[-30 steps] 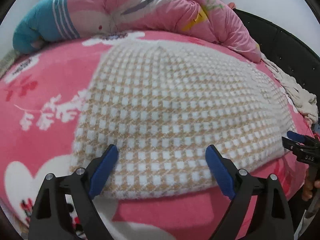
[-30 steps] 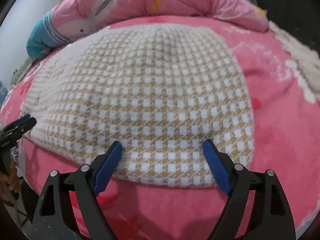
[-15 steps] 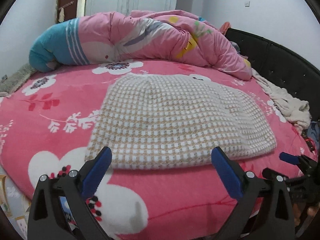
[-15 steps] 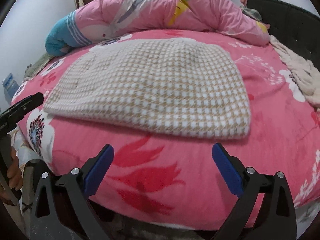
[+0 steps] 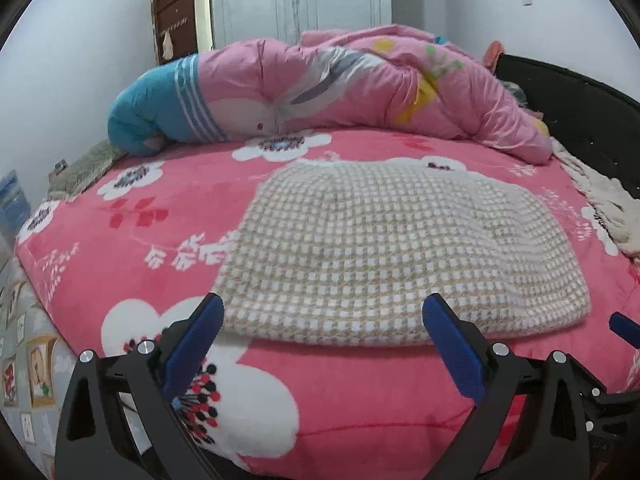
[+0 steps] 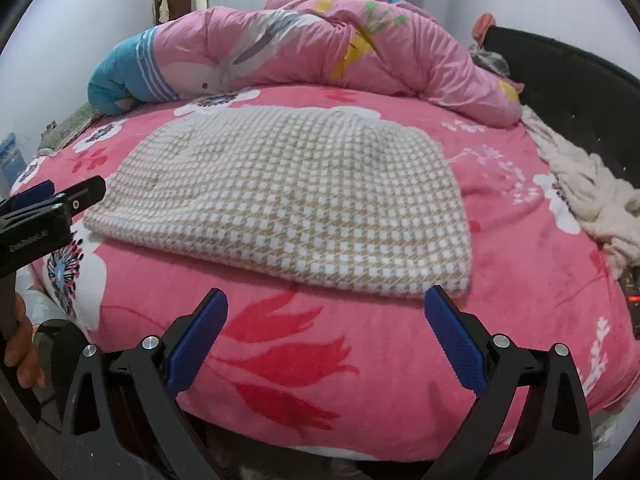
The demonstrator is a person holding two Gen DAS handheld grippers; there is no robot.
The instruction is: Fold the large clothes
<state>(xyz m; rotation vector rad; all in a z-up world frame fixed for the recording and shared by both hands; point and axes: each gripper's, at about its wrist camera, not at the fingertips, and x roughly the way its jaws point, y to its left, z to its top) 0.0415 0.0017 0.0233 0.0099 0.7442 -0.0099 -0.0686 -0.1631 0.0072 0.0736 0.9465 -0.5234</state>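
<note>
change: left gripper and right gripper drawn back from sweater | grippers: both spread wide, nothing held | task: fold judged complete

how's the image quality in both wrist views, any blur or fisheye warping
Left wrist view: strong fisheye bulge, dark vignette corners, checked garment slightly soft, left gripper sharp. Right wrist view: same curving of the bed, garment weave crisp, right gripper sharp; even indoor light, no glare.
</note>
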